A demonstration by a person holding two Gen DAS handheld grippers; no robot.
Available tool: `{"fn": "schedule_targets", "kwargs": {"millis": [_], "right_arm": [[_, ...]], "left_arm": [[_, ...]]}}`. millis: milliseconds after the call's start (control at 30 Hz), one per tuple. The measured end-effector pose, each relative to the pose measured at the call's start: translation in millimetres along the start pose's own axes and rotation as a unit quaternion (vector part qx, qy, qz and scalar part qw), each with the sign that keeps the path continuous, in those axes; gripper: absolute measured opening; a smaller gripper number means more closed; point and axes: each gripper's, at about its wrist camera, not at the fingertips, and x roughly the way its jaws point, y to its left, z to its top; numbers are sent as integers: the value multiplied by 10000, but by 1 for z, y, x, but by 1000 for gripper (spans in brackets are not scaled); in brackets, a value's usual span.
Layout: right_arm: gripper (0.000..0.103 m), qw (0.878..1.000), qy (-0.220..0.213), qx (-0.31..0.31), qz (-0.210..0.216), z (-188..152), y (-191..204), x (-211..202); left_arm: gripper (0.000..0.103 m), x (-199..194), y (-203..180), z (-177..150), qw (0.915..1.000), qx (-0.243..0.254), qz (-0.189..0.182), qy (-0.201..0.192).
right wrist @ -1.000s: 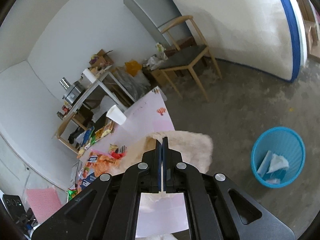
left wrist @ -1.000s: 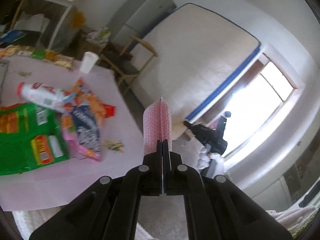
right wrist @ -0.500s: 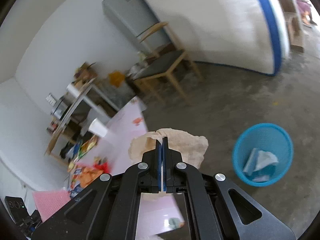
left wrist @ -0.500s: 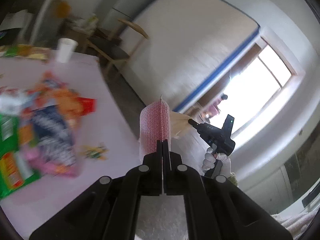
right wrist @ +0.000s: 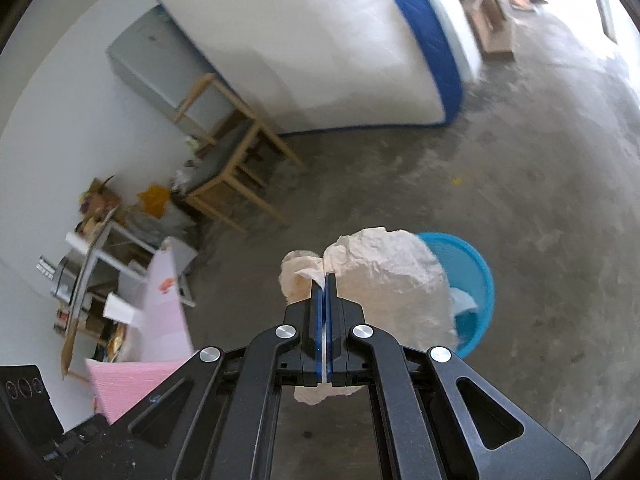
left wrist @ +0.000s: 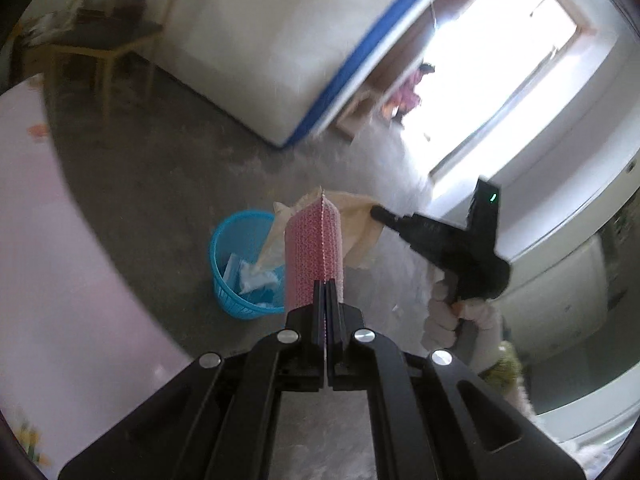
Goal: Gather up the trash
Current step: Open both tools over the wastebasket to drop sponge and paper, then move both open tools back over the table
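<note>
My left gripper [left wrist: 325,292] is shut on a folded pink textured sheet [left wrist: 313,252] that stands up between the pads. My right gripper [right wrist: 325,288] is shut on a crumpled cream paper wad [right wrist: 392,272]; the wad also shows in the left wrist view [left wrist: 356,220], held by the right gripper [left wrist: 376,212]. A blue mesh trash basket [left wrist: 224,256] stands on the floor below both grippers, with white and blue paper inside. In the right wrist view the basket [right wrist: 476,280] sits partly hidden behind the wad.
The pink table [left wrist: 60,240] is at the left. A wooden chair [right wrist: 236,164], a white mattress with blue edging [right wrist: 320,40] and a grey fridge [right wrist: 148,64] stand further off. A cluttered shelf [right wrist: 92,264] is at the left. The floor is bare concrete.
Both grippers swung away from the table toward the floor, carrying their loads. The blue basket now lies just beyond both sets of fingertips; the table litter left the left view.
</note>
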Motion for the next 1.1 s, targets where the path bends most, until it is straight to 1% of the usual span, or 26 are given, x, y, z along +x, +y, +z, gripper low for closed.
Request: {"fn": "schedule_targets", "kwargs": {"millis": [100, 167, 267, 300, 333, 367, 400, 433, 467, 500, 533, 567, 600, 633, 733, 867, 900, 933, 1033, 1067, 1100], "right_arm": [[0, 9996, 218, 116, -146, 3, -17, 28], [0, 9990, 351, 162, -235, 5, -25, 44], [0, 9975, 555, 269, -338, 8, -37, 70], [4, 9968, 653, 319, -326, 8, -41, 80], [5, 9959, 752, 422, -274, 9, -47, 90], [11, 9948, 838, 531, -228, 9, -51, 98], [34, 9931, 949, 674, -116, 9, -56, 107], [48, 9910, 1046, 836, -60, 9, -63, 115], [60, 9890, 1081, 996, -167, 7, -71, 123], [60, 9881, 1108, 1036, -243, 5, -75, 126], [60, 9872, 1162, 1052, -299, 3, -78, 130], [60, 9857, 1224, 1104, -363, -1, -83, 133], [60, 9845, 1264, 1162, -349, -5, -87, 133], [60, 9842, 1283, 1178, -315, -7, -86, 132], [60, 9841, 1297, 1156, -355, -16, -90, 124], [60, 9855, 1132, 1246, -226, -21, -92, 97], [61, 9863, 1087, 1226, -181, -23, -92, 89], [62, 9875, 1037, 1177, -139, -23, -90, 80], [68, 9905, 938, 1007, -63, -21, -81, 61], [71, 9916, 883, 947, -18, -22, -76, 49], [73, 9925, 832, 900, 28, -22, -71, 40]], "left_arm": [[0, 52, -7, 10, 9991, 98, 166, 387], [0, 82, -9, 15, 9976, 172, 330, 575], [0, 124, -10, 17, 9947, 284, 609, 782], [0, 139, -8, 18, 9933, 320, 738, 835], [0, 153, -7, 18, 9921, 344, 839, 863], [1, 165, -5, 17, 9912, 353, 912, 888], [5, 180, -2, 15, 9902, 339, 997, 921], [16, 190, 0, 14, 9887, 323, 1101, 966], [23, 197, 3, 10, 9865, 286, 1269, 999], [36, 201, 9, 9, 9845, 181, 1444, 983], [37, 198, 12, 8, 9846, 95, 1478, 933], [37, 193, 16, 9, 9862, 1, 1414, 866], [40, 185, 17, 8, 9882, -55, 1305, 805], [43, 181, 15, 10, 9888, -53, 1279, 767], [50, 153, 7, 11, 9917, 32, 1188, 482], [56, 105, -6, 9, 9943, 62, 1064, 81], [59, 99, -9, 10, 9945, 57, 1042, 31], [63, 80, -12, 5, 9946, 57, 1036, -77], [70, 38, -14, -7, 9923, 79, 1173, -392], [72, 24, -13, -11, 9914, 76, 1211, -494], [73, 10, -10, -17, 9905, 73, 1234, -594]]}}
